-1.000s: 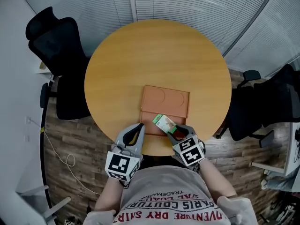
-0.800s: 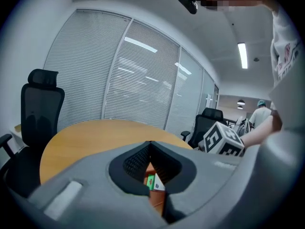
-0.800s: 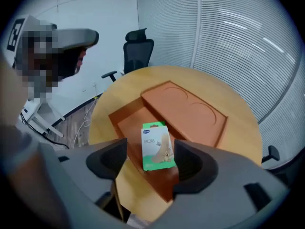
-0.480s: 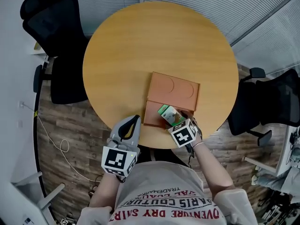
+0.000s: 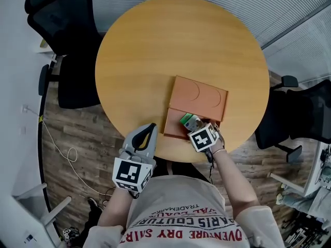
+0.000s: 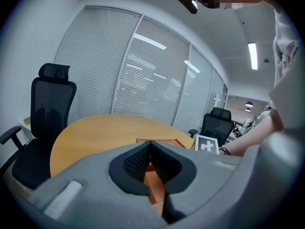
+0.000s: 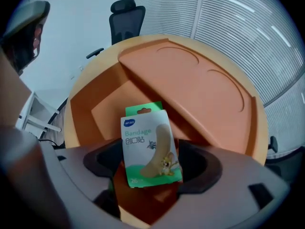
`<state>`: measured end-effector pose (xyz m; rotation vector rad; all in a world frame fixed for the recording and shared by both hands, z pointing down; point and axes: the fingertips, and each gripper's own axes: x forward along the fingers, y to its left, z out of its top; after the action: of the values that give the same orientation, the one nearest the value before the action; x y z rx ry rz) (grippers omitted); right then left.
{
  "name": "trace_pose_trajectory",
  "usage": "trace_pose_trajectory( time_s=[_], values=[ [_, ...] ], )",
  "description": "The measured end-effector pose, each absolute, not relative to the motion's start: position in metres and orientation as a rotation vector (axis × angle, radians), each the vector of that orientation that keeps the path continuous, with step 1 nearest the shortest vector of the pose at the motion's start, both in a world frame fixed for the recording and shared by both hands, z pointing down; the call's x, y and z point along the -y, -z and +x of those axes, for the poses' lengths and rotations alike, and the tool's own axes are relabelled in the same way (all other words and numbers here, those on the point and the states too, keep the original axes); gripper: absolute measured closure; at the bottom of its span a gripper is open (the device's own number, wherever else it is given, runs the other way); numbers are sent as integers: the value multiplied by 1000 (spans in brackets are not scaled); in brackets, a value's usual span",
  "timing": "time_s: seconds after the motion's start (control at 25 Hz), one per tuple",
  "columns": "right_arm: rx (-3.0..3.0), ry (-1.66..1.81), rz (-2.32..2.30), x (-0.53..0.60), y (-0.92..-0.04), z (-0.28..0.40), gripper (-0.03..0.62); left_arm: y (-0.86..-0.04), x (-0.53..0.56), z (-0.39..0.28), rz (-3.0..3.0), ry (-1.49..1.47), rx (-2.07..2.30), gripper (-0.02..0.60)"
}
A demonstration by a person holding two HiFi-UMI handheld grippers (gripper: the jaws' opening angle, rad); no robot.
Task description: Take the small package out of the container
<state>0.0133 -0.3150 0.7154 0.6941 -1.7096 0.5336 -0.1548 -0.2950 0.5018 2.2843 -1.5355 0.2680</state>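
The small bandage box (image 7: pixel 150 147) is a flat cardboard carton, white-faced with a green border and hang tab, printed with a tan plaster strip and a cartoon animal. It stands on end over the open near well of the container (image 5: pixel 199 94), close to that well's right corner. Its lower end sits between the jaws of the right tongs (image 7: pixel 151 160). Those jaws are spread wide on either side of the carton and are closing, with the dark ribbed pads not pressing on it. I cannot tell whether the carton's bottom edge rests on the container floor.

The container is a matte terracotta rectangle. Its far half is a flat panel with two shallow round recesses, and its near half is an open well. It sits by the near edge of the round, smooth wood-grain surface (image 5: pixel 155 50), right of the middle.

The left tongs (image 5: pixel 151 127) hang just off the near edge of the surface, left of the container, with the grey jaws drawn together at the tips and nothing between them.

Only the right gripper view shows the carton's printing and the panel's slope. Only the head view shows the full round surface, the plank floor and the black mesh office chairs (image 5: pixel 67 30) on either side. The left gripper view adds the slatted blinds (image 6: pixel 143 75) behind the glass.
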Motion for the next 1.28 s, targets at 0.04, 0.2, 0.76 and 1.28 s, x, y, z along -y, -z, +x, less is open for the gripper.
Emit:
trace_pose_trajectory(
  time_s=[0.04,0.2,0.76,1.28],
  values=[
    [1707,-532,690,315,-716,13,223,-503,295,-155,2283,-273,1535,574],
    [1713,-517,656,314,-715,12,232,-507,294,-157,2276,-290,1529,574],
    [1734,-410,396,296,-697,-3,258,-512,294,-162,2258,-315,1521,574],
    [1843,-319,355,293,-643,-8,263,-495,289,-158,2286,-308,1551,574]
  ],
)
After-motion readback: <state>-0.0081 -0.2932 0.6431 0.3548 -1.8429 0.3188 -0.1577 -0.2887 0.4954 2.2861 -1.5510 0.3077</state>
